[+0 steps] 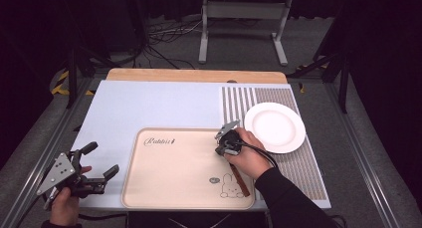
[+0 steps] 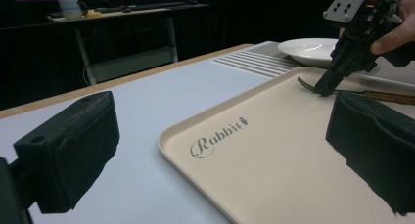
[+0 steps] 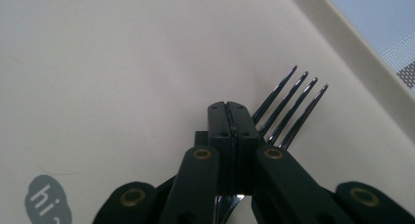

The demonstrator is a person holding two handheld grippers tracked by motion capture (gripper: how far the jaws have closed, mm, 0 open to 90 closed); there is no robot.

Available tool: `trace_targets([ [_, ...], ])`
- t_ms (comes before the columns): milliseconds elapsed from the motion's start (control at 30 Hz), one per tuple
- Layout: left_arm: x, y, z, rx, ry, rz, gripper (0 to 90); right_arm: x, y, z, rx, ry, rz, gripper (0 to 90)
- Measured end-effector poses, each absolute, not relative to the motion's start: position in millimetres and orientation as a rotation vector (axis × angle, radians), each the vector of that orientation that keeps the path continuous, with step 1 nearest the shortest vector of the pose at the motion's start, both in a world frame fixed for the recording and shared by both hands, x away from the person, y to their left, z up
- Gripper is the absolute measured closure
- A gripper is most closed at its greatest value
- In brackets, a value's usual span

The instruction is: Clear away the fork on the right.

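Currently, right gripper (image 3: 229, 106): jaws pressing shut on one fork (image 3: 288, 106), tines lying low over the tray (image 1: 169, 188).
Left gripper (image 1: 102, 161): jaws standing wide apart, holding nothing, hovering off the tray's left edge.
Count: one tray, one white plate (image 1: 274, 127), one fork.
Open room: tray centre lying bare; plate sitting just beyond its right rim.

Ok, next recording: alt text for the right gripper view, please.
The right gripper, jaws closed, pinches a metal fork by its neck just above a beige tray, the four tines pointing up and right. A grey "hi" speech bubble is printed at lower left.
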State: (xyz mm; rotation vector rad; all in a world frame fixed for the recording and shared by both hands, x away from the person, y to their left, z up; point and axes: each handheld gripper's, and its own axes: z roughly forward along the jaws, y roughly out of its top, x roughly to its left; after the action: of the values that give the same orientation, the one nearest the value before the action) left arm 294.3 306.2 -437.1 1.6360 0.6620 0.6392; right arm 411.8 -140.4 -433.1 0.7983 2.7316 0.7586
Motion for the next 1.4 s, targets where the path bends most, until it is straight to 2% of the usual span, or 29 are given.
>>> trace_targets([
  [1400,294.7,305.4,-437.6,1.639,0.666,0.637,0.0,416.4,-177.7,-429.1,1.010,2.625,0.648,90.0],
])
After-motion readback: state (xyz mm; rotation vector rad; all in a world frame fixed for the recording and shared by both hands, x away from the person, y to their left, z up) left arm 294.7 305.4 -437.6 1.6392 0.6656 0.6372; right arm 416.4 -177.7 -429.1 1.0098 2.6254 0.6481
